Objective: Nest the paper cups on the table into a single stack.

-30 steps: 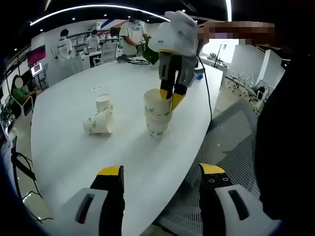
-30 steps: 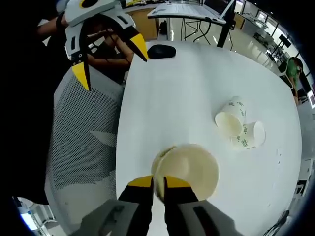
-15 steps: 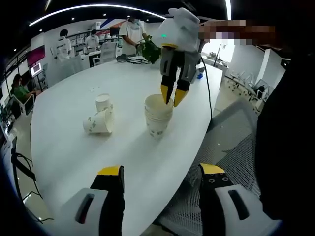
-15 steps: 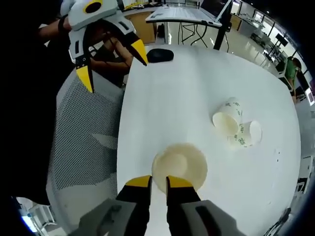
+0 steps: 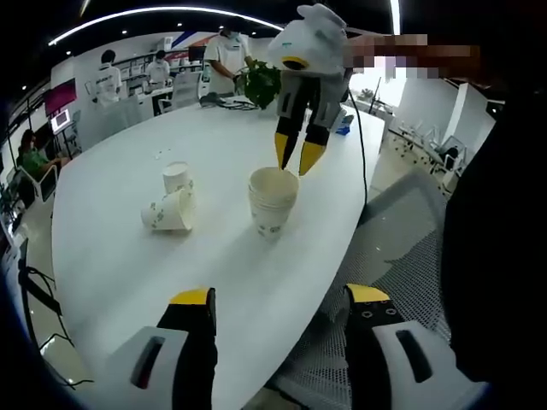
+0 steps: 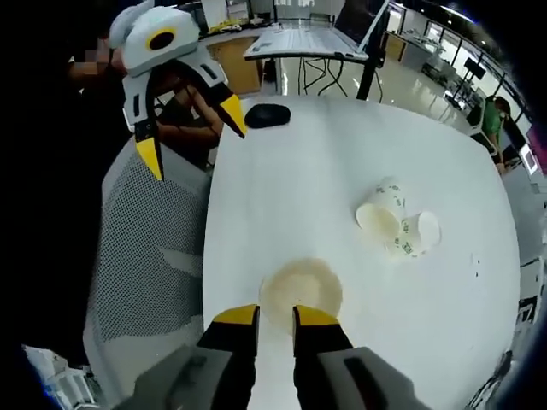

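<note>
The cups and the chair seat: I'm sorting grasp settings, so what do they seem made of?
The stacked cups and two loose cups look like thin matte paper, off-white with green print. The chair looks like grey woven mesh: its dotted weave shows.

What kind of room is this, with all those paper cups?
Probably an open office or lab: a long white table, a mesh office chair, and more desks behind, with people standing about.

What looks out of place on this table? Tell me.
Two loose paper cups are off by themselves, away from the upright stack. One lies tipped on its side with its mouth showing; the other sits against it. Nothing looks spilled or crushed.
</note>
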{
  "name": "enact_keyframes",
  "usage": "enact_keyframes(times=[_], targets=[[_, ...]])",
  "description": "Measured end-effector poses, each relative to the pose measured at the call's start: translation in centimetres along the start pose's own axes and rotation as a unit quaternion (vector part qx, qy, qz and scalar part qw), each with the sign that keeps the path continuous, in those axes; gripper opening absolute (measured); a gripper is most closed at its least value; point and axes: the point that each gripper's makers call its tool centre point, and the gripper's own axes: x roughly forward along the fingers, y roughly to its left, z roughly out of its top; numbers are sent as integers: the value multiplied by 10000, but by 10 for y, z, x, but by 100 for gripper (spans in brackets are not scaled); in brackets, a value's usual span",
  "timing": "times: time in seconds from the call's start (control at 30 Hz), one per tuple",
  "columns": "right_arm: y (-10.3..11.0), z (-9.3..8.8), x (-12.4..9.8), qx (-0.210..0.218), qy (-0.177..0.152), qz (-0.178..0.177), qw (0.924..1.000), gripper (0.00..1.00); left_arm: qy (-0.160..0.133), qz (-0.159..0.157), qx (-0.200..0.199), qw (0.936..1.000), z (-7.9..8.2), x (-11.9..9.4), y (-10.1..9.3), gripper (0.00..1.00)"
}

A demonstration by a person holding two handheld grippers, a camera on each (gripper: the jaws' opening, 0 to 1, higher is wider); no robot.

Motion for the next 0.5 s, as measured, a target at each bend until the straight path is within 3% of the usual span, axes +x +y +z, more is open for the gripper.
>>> enact_keyframes(times=[0.23, 0.3, 0.5], targets=[[-8, 15, -12, 704, -749, -43, 9947, 15, 20, 9, 33, 10000, 1, 0, 2, 58], [-17, 24, -17, 1136, -1179, -64, 9865, 18, 27, 8, 43, 10000, 2, 0, 2, 58], [-37, 41, -27, 1831, -1827, -216, 9657, 19, 45, -1, 76, 10000, 2, 1, 4, 58]])
